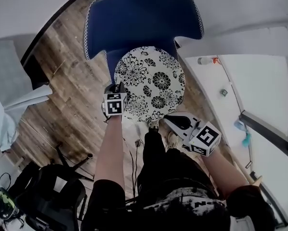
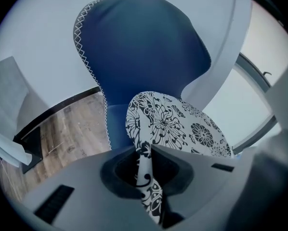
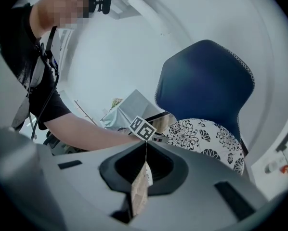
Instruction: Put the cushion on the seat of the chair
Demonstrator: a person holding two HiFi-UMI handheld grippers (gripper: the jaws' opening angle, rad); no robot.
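Observation:
A round white cushion (image 1: 151, 83) with black flowers lies over the seat of the blue chair (image 1: 139, 18), which has a white-stitched rim. My left gripper (image 1: 119, 89) is shut on the cushion's left edge; in the left gripper view a fold of the patterned cloth (image 2: 145, 177) is pinched between the jaws of that gripper (image 2: 145, 153), and the cushion (image 2: 182, 124) spreads beyond in front of the chair back (image 2: 139, 47). My right gripper (image 1: 167, 117) is shut on the near right edge. In the right gripper view a tan strip with a white tag (image 3: 140, 186) sits between the closed jaws.
A black bag (image 1: 47, 191) lies on the wooden floor (image 1: 67, 81) at the lower left. A white table (image 1: 250, 95) with small items and a bottle (image 1: 206, 60) runs along the right. The person's shoe (image 1: 153, 125) stands just before the chair.

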